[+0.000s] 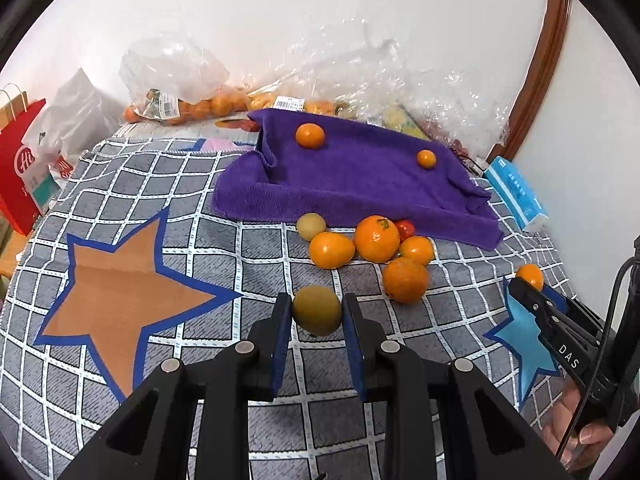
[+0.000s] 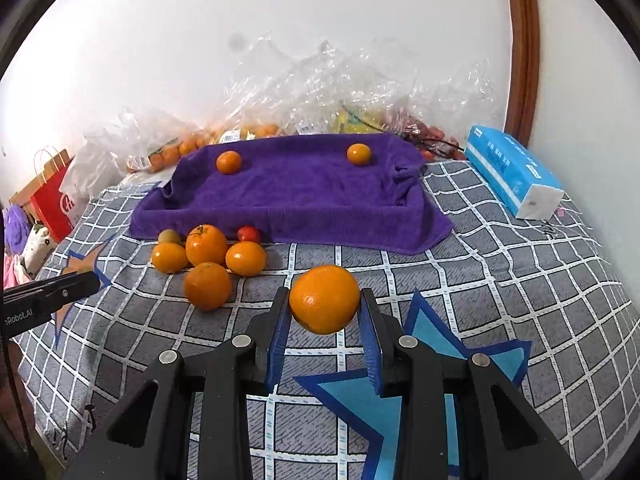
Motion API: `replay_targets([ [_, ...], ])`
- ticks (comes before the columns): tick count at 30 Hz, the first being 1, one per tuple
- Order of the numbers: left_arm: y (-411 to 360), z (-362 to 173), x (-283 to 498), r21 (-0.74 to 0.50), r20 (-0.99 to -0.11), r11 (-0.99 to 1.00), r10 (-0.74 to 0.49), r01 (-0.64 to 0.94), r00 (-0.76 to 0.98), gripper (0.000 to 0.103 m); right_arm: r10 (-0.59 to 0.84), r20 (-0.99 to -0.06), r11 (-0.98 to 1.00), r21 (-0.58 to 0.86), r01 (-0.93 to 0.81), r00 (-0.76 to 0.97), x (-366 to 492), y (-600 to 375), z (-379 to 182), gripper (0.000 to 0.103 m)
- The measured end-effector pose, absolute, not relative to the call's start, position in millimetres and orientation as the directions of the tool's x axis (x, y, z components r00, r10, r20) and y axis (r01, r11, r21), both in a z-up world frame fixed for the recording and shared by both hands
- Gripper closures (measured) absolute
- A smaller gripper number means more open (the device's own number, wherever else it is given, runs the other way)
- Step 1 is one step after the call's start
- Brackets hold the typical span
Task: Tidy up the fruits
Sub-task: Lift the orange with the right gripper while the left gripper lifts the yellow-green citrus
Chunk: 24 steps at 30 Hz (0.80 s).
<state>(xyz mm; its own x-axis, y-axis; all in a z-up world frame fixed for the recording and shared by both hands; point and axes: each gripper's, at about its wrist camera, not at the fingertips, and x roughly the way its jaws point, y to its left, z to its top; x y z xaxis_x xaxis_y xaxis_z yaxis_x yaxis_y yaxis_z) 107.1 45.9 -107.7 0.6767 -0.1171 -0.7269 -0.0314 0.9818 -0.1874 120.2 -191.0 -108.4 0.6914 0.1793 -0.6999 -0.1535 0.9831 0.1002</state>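
While both grippers hang above the checked grey cloth (image 1: 240, 248), each one has a fruit pinched between its blue pads. The left gripper (image 1: 316, 312) is squeezed tight on a small yellow-green fruit (image 1: 317, 310), and the fruit is lifted off the cloth. The right gripper (image 2: 324, 304) is closed on an orange (image 2: 324, 299), which is also up in the air, just over a blue star (image 2: 432, 344) on the cloth. In front of both sits a purple towel (image 2: 296, 196) shaped like a tray, with two small oranges on it, one near the left back corner (image 2: 229, 162) and one near the right back corner (image 2: 359, 154). Just beside the towel's front edge lies a little pile of fruit (image 2: 208, 260): four oranges touching each other, a pale round fruit and a small red one. A blue tissue pack (image 2: 512, 172) lies to the right of the towel. Clear bags of fruit (image 1: 188, 92) rest along the white wall behind it. A big orange star (image 1: 120, 292) is on the cloth at the left.
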Motion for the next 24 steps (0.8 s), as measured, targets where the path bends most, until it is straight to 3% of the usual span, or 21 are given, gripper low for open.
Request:
replay_targets([
  [24,34,-85,98,-0.195,-0.698,0.981,-0.128,-0.015,0.705,0.079,0.168,-0.661,0.985,0.087,-0.148,0.731,104,-194,-76,0.07],
])
